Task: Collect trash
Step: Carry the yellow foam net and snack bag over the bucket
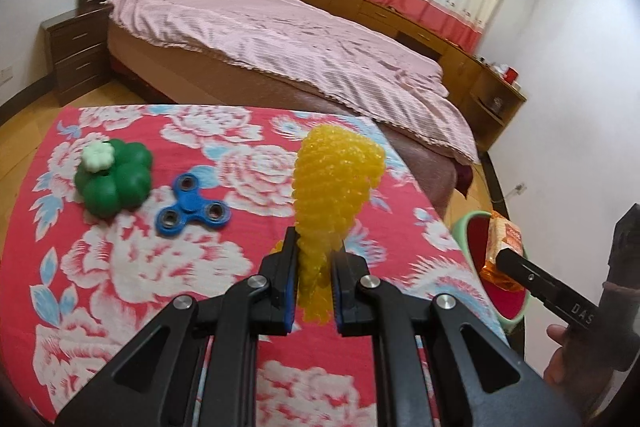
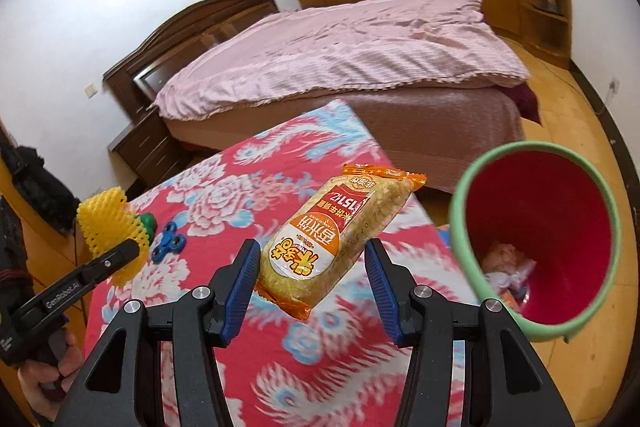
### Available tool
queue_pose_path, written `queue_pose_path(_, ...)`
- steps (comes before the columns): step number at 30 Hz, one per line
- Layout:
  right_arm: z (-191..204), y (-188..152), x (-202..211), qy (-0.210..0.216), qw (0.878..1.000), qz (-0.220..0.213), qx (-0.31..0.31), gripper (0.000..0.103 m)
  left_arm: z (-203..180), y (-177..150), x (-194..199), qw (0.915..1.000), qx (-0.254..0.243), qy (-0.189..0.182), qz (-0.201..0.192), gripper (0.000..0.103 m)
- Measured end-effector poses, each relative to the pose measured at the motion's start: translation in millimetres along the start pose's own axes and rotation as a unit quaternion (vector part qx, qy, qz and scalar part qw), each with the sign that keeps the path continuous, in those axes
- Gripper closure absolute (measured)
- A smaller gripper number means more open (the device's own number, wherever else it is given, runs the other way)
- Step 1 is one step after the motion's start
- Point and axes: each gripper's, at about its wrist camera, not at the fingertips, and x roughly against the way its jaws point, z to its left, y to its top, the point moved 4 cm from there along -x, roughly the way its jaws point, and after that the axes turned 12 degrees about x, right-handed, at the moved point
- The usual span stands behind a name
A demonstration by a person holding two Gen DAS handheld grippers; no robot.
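Two pieces of trash are in hand and neither is in the bin yet. The left gripper (image 1: 314,259) pinches a yellow foam fruit net (image 1: 336,183) low on its stalk, fingers pressed against it from both sides, so the net stands up in the centre of the left wrist view, lifted off the red flowered desk (image 1: 120,267). In the right wrist view the right gripper (image 2: 308,277) carries an orange snack packet (image 2: 332,239) in the middle of the frame. Its blue-padded fingers look fairly wide; the left pad touches the packet's lower end, while the right pad seems to stand a little off it, so how firmly it is held I cannot tell, though the packet hangs above the desk and not on it.

The bin (image 2: 456,227), red inside with a pale green rim, sits at the right of the right wrist view, beside the desk edge and lower, over the floor. At its bottom lie a few crumpled wrappers, pinkish and white, so some collecting appears done. The packet is near the rim but still to the left of the opening, judging by that view.

Left on the desk, in the left part of the left wrist view, are a green clover-shaped toy (image 1: 116,183) with a white top and a blue fidget spinner (image 1: 194,203) just beside it. These look like toys, not trash, so the two held items may be the last to drop in.
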Motion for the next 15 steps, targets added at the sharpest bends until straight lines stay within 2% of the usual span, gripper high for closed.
queue_pose_path(15,-86.4,-30.9,39.6,-0.036,0.996,-0.009,-0.083,0.048,-87.1,-39.6,-16.0,0.9965,-0.068,-0.028,0.041,0.090)
